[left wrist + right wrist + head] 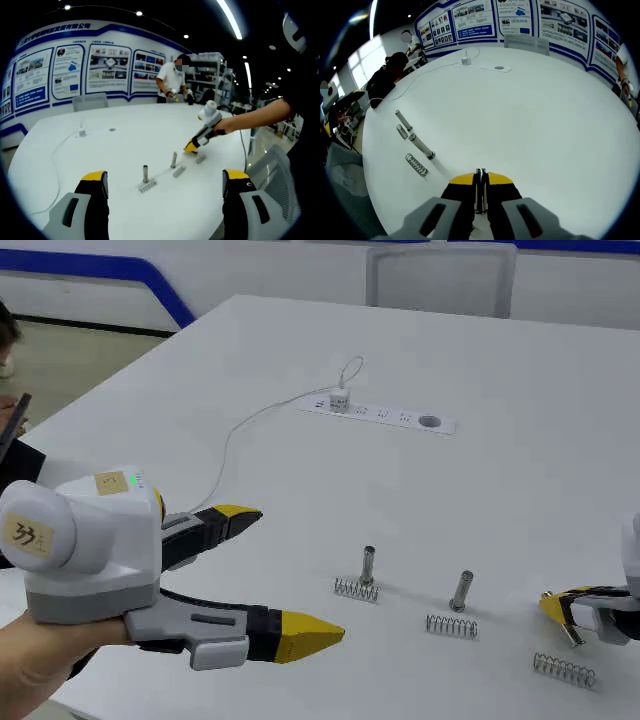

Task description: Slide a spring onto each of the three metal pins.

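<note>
Two metal pins [368, 565] [461, 590] stand upright on the white table [500, 480]. A spring lies flat at the foot of each: one [356, 589] by the left pin, one [452, 626] by the right pin. A third spring [564, 670] lies further right. My right gripper [555, 605] sits at the right edge just above that spring, shut on a third pin [480, 186] that pokes out between its yellow tips. My left gripper [275, 575] hovers wide open left of the pins, holding nothing; its own view shows the pins [145, 173] [173, 159] and the right gripper [192, 145] ahead.
A white power strip [380, 413] with a plugged charger [340, 398] and cable lies at mid-table behind the pins. A grey chair [440, 275] stands at the far edge. A person [390, 75] sits at the table's left side. The near table edge runs just below the left gripper.
</note>
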`<action>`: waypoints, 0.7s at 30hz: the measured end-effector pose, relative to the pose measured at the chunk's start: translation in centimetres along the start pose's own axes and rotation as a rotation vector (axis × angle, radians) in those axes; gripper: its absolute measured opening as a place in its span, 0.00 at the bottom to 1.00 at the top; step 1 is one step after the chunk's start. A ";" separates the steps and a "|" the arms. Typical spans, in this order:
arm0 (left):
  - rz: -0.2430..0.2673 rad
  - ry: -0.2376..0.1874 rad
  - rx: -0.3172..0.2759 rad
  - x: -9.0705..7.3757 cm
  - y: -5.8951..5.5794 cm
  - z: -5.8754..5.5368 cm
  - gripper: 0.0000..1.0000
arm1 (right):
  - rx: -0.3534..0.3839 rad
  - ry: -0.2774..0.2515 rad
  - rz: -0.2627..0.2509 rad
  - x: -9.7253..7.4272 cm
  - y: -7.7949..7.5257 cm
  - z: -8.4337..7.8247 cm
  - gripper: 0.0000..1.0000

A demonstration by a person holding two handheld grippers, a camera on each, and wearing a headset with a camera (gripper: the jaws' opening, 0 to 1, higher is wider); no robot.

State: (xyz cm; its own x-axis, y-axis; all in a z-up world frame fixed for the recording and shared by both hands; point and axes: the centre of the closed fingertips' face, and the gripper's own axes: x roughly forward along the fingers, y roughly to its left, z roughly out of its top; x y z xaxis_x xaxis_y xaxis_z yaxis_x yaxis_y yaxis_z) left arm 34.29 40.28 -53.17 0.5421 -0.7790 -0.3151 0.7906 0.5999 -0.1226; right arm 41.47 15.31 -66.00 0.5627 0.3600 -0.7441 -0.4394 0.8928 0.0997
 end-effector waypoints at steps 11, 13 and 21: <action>0.008 -0.003 -0.001 -0.4 -0.1 0.1 0.97 | 0.000 -0.055 -0.027 -0.7 0.0 0.7 0.08; 0.009 -0.007 -0.002 -0.4 -0.1 0.3 0.97 | -0.001 -0.069 -0.030 -1.0 0.0 0.8 0.08; 0.002 -0.002 0.011 -0.2 -0.2 0.6 0.97 | -0.007 -0.119 -0.036 -1.7 0.0 1.1 0.08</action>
State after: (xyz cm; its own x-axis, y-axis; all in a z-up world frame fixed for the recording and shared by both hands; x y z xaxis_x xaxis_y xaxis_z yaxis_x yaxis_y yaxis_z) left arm 34.19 40.27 -52.53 0.5439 -0.7784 -0.3135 0.7929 0.5990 -0.1116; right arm 41.24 14.93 -64.01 0.6569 0.3580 -0.6636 -0.4224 0.9038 0.0695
